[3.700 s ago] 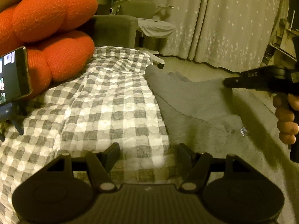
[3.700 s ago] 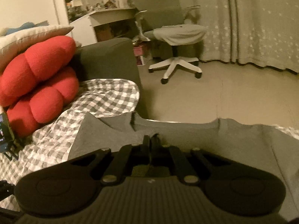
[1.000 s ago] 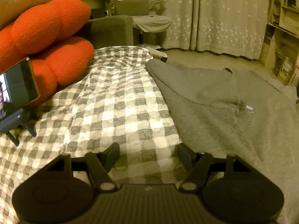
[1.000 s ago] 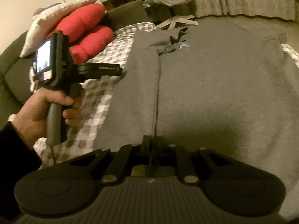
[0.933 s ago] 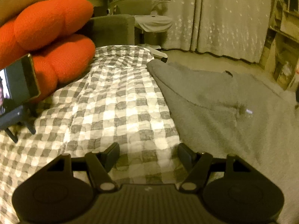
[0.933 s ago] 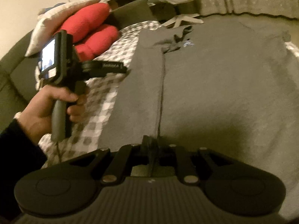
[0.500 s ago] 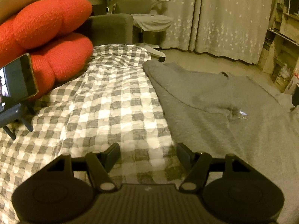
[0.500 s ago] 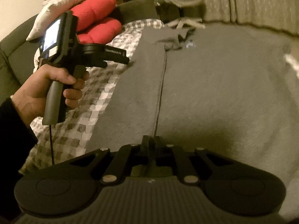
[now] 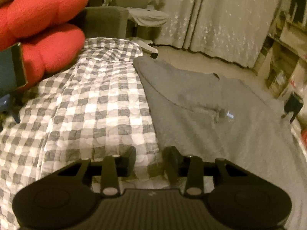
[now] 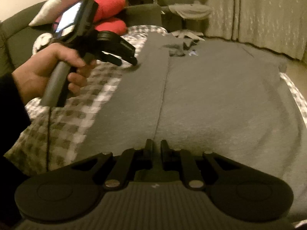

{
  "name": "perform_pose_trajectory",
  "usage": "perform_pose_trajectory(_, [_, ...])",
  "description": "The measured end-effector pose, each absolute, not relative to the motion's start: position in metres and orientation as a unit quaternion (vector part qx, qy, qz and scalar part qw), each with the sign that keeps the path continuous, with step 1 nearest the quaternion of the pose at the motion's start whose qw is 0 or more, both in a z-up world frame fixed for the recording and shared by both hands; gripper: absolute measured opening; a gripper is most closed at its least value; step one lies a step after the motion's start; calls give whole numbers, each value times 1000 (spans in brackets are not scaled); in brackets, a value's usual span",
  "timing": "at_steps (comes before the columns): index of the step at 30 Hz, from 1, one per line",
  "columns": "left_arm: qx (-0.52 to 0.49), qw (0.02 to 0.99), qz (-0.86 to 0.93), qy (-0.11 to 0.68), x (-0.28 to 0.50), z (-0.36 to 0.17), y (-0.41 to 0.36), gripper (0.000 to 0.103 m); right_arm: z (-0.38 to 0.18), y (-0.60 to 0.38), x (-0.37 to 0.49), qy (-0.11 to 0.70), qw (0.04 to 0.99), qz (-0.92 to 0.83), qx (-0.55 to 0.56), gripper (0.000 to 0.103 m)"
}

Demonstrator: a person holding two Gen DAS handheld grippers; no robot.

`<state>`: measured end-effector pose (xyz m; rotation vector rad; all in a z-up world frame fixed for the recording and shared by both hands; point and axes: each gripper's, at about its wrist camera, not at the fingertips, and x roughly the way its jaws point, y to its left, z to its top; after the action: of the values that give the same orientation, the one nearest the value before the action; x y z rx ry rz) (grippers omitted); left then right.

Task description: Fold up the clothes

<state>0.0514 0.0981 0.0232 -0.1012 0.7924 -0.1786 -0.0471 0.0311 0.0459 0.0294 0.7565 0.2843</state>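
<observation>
Dim, warm yellow-green indoor light in both views, grainy throughout; strong fisheye bending with dark vignetted corners; motion blur on the left hand (image 10: pixel 48 71) and checked bedspread (image 10: pixel 63 134); soft focus on the curtains (image 9: pixel 220 23).

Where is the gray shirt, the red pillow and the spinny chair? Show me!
gray shirt (image 10: pixel 220 95): right wrist view, middle of its flat body.
red pillow (image 9: pixel 44 13): left wrist view, upper puffy lobe.
spinny chair (image 9: pixel 147 17): left wrist view, its seat.
</observation>
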Motion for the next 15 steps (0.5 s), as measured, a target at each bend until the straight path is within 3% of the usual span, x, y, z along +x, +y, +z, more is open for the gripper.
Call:
perform_pose_trajectory(6, [-49, 914, -87, 394, 51, 22, 101, 39, 45, 69, -82, 348, 907, 234, -35, 15])
perform_pose_trajectory(7, [-49, 914, -89, 393, 50, 23, 101, 39, 43, 76, -86, 347, 904, 246, -49, 17])
perform_pose_trajectory(10, [-51, 914, -94, 392, 49, 25, 101, 39, 38, 91, -104, 325, 899, 270, -112, 38])
perform_pose_trajectory(15, [-45, 913, -94, 395, 49, 25, 99, 39, 33, 111, -122, 290, 891, 295, -188, 39])
